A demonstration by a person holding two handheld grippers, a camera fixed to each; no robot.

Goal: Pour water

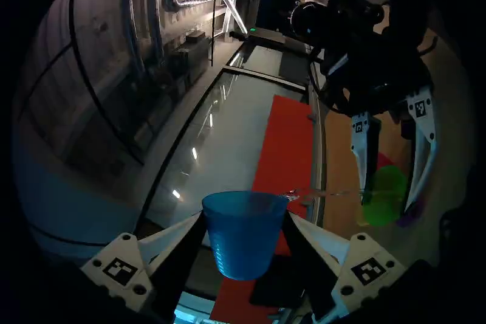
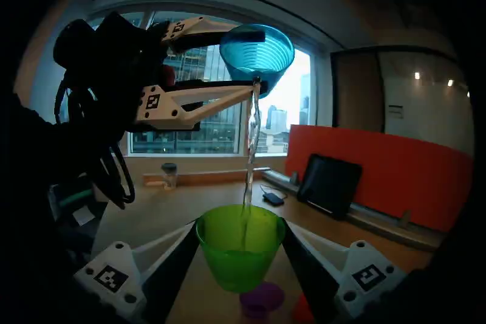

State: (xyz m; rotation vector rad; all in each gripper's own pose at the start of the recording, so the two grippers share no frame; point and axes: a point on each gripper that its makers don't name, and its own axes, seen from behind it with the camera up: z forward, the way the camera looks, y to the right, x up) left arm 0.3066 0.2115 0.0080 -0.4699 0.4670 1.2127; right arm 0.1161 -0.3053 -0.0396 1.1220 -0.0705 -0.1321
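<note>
My left gripper (image 1: 244, 234) is shut on a blue ribbed cup (image 1: 244, 233). In the right gripper view that blue cup (image 2: 256, 55) lies tipped on its side, high up, with the left gripper (image 2: 243, 62) around it. A thin stream of water (image 2: 250, 141) falls from its rim into a green cup (image 2: 239, 252). My right gripper (image 2: 240, 257) is shut on the green cup, held upright below. In the left gripper view the stream (image 1: 322, 193) reaches the green cup (image 1: 384, 195) between the right gripper's fingers (image 1: 363, 154).
A wooden desk (image 2: 182, 214) lies under the cups. On it stand a dark tablet (image 2: 328, 185), a phone (image 2: 273, 198) and a small jar (image 2: 169, 175). An orange partition (image 2: 389, 172) runs at the right. A purple cup (image 2: 261, 298) sits just below the green one.
</note>
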